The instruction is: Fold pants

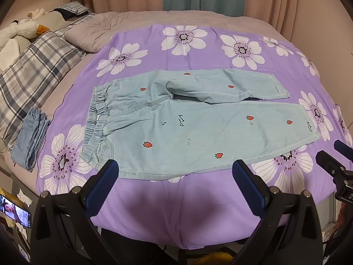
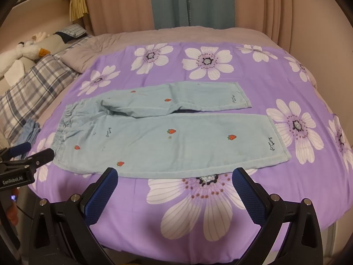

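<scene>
Pants lie flat on the purple sheet on the bed, waistband left. Our left tongs and right tongs are both apart, empty – we risk pinching sheet along with the near hem, and the rumpled far leg could fold crooked.

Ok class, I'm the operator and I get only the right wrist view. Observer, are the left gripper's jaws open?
Observer: Yes. The left gripper has its jaws spread wide, at the near edge of the pants, toward the waistband end.
Operator: What is the blue bundle at my left edge?
Observer: A second pair of jeans, folded, with an elastic waistband, near the plaid pillow.
Operator: Anything below that corner of the bed?
Observer: A phone with its screen lit, low on the left.
</scene>
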The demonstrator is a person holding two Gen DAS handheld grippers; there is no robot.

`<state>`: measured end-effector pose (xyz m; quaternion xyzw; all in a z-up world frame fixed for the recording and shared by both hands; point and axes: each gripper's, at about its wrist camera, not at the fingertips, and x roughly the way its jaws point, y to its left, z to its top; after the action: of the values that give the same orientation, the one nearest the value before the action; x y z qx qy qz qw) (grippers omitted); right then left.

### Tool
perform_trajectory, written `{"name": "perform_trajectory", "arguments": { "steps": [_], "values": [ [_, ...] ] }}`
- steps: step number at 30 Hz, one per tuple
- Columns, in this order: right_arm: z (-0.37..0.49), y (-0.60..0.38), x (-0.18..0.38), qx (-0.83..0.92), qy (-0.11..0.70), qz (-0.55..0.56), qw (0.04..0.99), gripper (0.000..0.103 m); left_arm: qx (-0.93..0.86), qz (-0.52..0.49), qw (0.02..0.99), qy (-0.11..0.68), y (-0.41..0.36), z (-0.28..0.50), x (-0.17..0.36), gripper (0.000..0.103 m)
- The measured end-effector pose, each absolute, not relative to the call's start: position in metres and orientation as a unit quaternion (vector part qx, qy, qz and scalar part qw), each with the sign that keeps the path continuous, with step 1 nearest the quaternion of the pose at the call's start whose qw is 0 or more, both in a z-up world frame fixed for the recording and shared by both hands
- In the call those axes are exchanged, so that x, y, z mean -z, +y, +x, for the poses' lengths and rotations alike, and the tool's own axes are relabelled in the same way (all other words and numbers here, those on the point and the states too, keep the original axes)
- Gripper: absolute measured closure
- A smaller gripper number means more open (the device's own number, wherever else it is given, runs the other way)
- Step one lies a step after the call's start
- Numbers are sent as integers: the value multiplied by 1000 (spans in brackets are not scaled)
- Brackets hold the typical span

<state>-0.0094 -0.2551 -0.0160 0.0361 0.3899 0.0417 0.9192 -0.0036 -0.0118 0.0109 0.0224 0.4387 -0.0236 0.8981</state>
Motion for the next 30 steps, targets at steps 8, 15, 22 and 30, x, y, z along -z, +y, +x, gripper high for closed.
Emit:
{"name": "perform_trajectory", "arguments": {
  "steps": [8, 15, 22, 30],
  "values": [
    [-9, -255, 16, -42, 389, 37, 920, 1, 23, 23, 898, 438, -14, -2, -11, 0],
    [-10, -255, 17, -42, 389, 36, 920, 1, 24, 23, 897, 440, -15, -1, -11, 0],
    [-10, -254, 17, -42, 389, 36, 920, 1, 28, 25, 897, 440, -19, -1, -9, 0],
    [-9, -256, 19, -43, 391, 41, 919, 1, 28, 24, 896, 442, -18, -1, -8, 0]
  ]
}}
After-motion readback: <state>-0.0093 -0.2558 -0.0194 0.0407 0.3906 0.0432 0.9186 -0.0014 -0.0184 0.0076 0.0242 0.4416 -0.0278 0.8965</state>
